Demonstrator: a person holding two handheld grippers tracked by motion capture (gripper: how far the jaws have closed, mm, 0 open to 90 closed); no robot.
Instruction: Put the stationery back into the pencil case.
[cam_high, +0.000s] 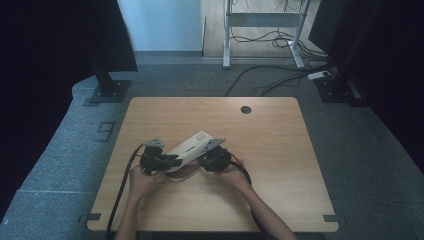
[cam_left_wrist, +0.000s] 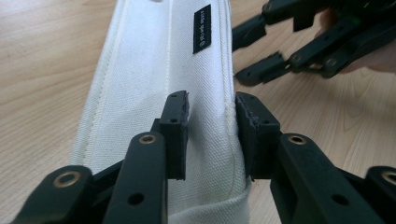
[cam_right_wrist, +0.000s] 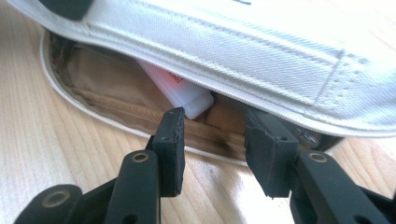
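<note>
Centrally on the near half of the worktop (cam_high: 280, 150) lies a white fabric pouch (cam_high: 192, 146), slanting from near left to far right, with a gripper at each side. At its near-left end, the left gripper (cam_left_wrist: 212, 123) has its jaws slightly apart astride a seamed fold of the cloth; whether the pads press on it I cannot tell. On the right, the right gripper (cam_right_wrist: 212, 140) stands at the pouch's open mouth, jaws apart and clamping nothing. Inside, against the tan lining (cam_right_wrist: 100, 79), a small white bottle (cam_right_wrist: 180, 93) shows.
</note>
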